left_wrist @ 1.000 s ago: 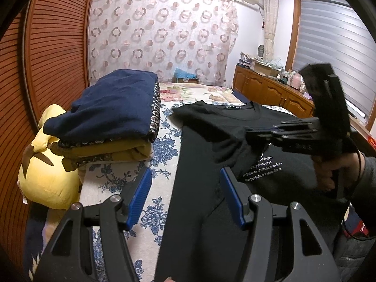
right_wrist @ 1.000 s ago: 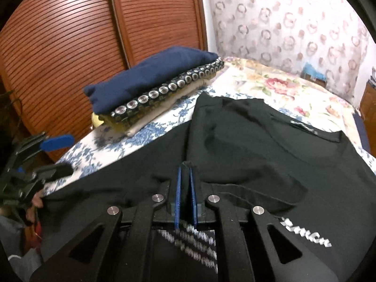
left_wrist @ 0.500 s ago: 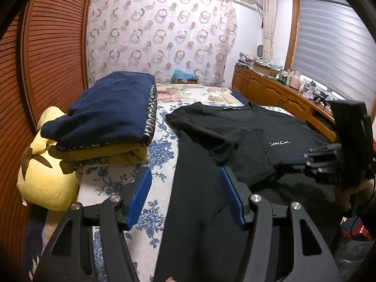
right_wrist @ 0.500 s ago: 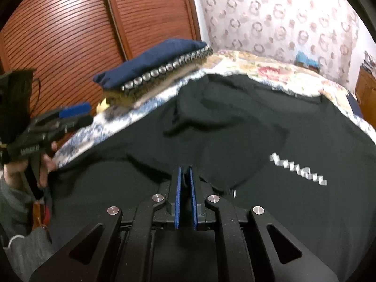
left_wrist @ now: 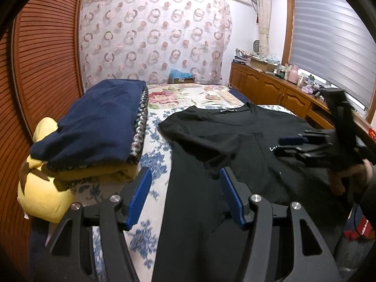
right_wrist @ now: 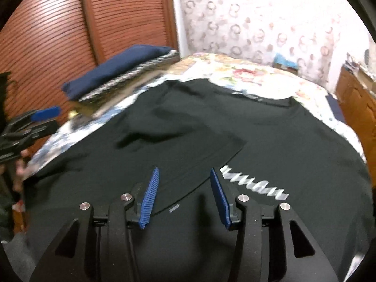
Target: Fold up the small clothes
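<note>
A black T-shirt (left_wrist: 235,141) with white chest lettering lies flat on the floral bed, its left sleeve folded in over the chest (right_wrist: 188,145). My left gripper (left_wrist: 184,178) is open and empty above the shirt's left edge. My right gripper (right_wrist: 184,176) is open and empty just above the folded sleeve's hem. The right gripper also shows at the right of the left wrist view (left_wrist: 296,141), and the left gripper shows at the left edge of the right wrist view (right_wrist: 35,119).
A stack of folded clothes, navy on top (left_wrist: 101,124) and yellow beneath, sits on the bed's left beside a yellow plush (left_wrist: 44,188). A slatted wooden wardrobe (left_wrist: 47,58) stands left. Wooden cabinets (left_wrist: 270,89) line the right wall.
My right gripper has opened and let go of the sleeve it carried across the chest, and has drawn back toward the shirt's right side. My left gripper stayed open and nearly still.
</note>
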